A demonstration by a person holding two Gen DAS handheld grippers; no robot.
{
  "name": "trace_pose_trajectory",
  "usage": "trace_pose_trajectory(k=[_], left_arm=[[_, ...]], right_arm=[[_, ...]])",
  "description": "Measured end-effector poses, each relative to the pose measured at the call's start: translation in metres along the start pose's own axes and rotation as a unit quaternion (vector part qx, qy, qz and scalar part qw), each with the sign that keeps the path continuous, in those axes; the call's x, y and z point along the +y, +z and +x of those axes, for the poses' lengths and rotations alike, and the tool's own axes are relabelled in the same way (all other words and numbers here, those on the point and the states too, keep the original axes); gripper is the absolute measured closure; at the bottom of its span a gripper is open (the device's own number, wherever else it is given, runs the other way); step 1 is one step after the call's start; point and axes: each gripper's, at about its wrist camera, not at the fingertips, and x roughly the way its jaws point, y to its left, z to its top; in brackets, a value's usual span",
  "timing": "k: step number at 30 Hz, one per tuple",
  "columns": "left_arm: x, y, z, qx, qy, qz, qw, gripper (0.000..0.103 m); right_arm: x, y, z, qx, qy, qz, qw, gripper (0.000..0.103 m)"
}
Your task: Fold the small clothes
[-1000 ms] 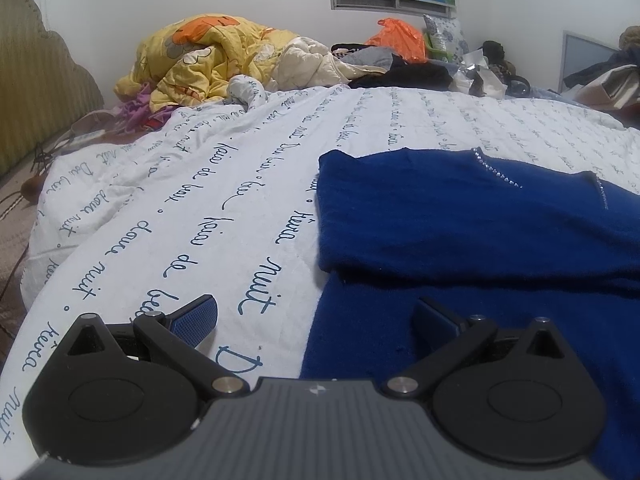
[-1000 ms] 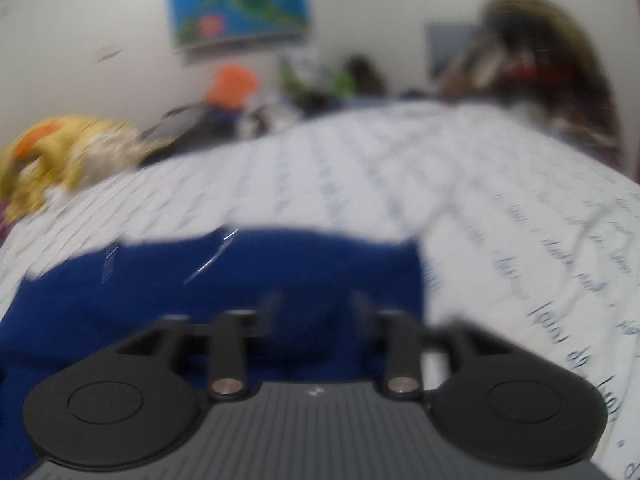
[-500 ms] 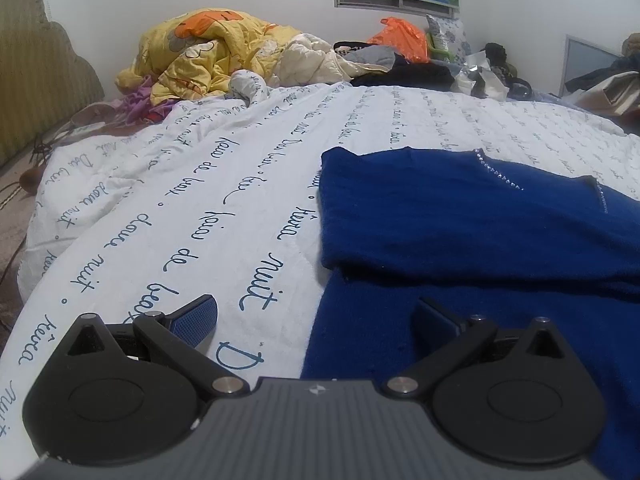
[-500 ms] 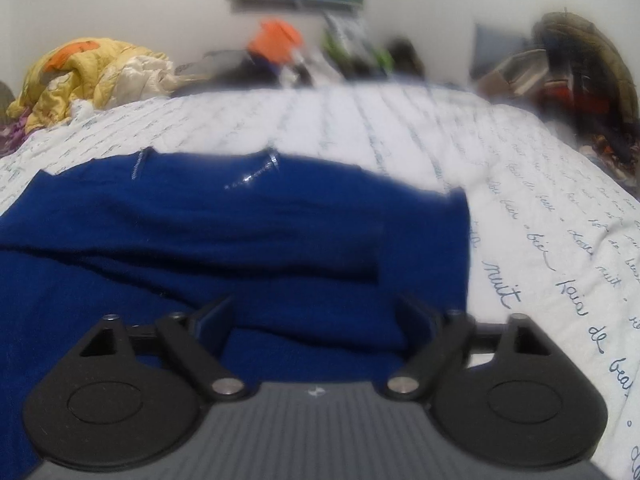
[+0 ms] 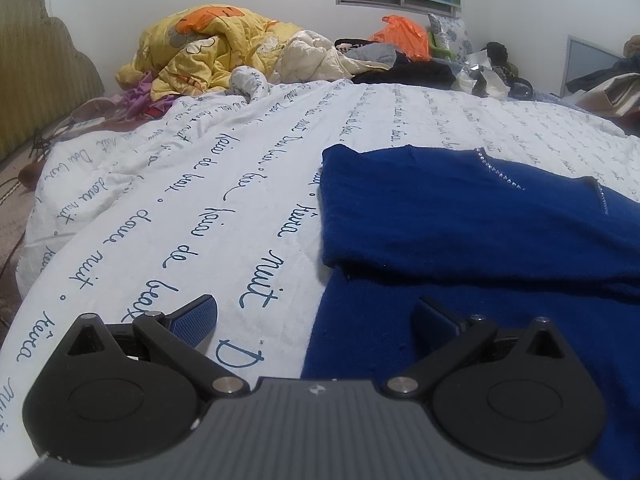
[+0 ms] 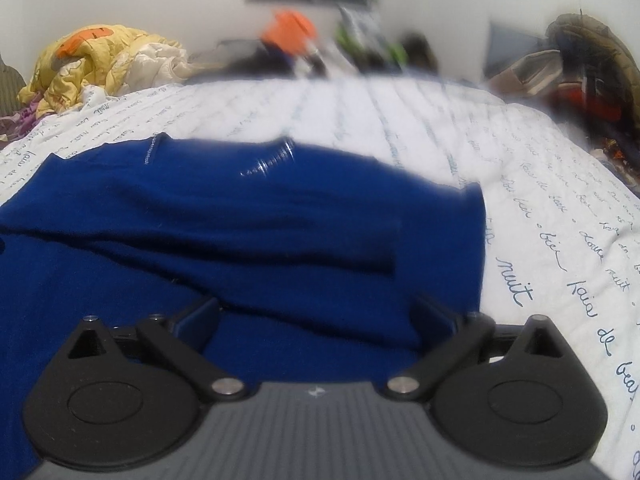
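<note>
While the blue garment (image 5: 480, 232) lies partly folded on the white quilt (image 5: 200, 208), left gripper (image 5: 316, 316) and right gripper (image 6: 316, 316) hover spread apart over its near hem, apparently poised for the next fold.

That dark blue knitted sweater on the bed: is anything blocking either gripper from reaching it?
Nothing visible. The dark blue knitted sweater lies directly ahead of the open left gripper and open right gripper.

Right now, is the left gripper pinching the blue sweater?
No, the left gripper is open, with one finger over the white quilt and the other over the blue sweater, gripping nothing.
</note>
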Motion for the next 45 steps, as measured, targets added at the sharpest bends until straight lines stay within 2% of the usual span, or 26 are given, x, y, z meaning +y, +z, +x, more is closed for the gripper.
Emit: trace_pose_trajectory(k=[26, 36, 45], left_arm=[[-0.0008, 0.0003, -0.0009, -0.003, 0.006, 0.004, 1.0, 0.0], [0.0008, 0.0008, -0.0023, -0.007, 0.028, -0.004, 0.9996, 0.0], [0.0005, 0.0013, -0.0029, -0.006, 0.029, -0.004, 0.9995, 0.0]], right_arm=[[0.0009, 0.0, 0.0002, 0.0, 0.001, 0.001, 1.0, 0.0], [0.0011, -0.0001, 0.0003, 0.0, 0.001, 0.002, 1.0, 0.0], [0.0009, 0.0, 0.0002, 0.001, 0.001, 0.002, 1.0, 0.0]])
